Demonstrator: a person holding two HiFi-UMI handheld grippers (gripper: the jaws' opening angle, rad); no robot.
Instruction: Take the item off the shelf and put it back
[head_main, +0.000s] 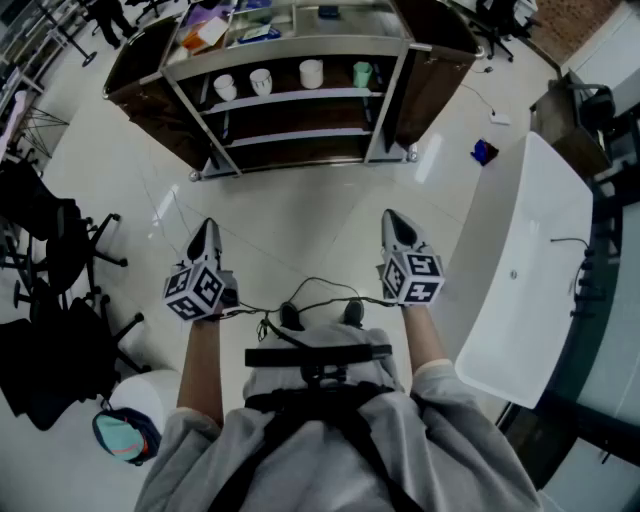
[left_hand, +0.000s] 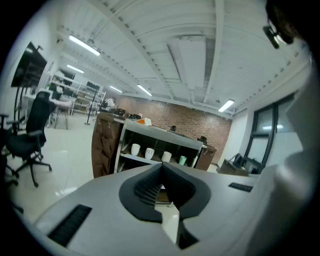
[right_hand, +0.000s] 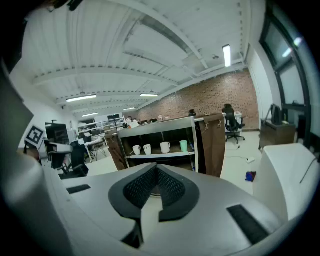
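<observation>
While the left claw (head_main: 206, 228) and right claw (head_main: 391, 216) are both pressed together and empty, four cups (head_main: 261, 81) stand upright on the shelf (head_main: 300, 97), straight ahead and well apart from both (the green cup (head_main: 362, 73) is probably nearer the right claw).

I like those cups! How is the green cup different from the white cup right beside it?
The green cup is mint green, the white cup plain white. The green cup looks smaller and narrower than the white cup. The green cup ends the row on the right; the white cup has neighbours on both sides. Both stand upright on the same shelf.
</observation>
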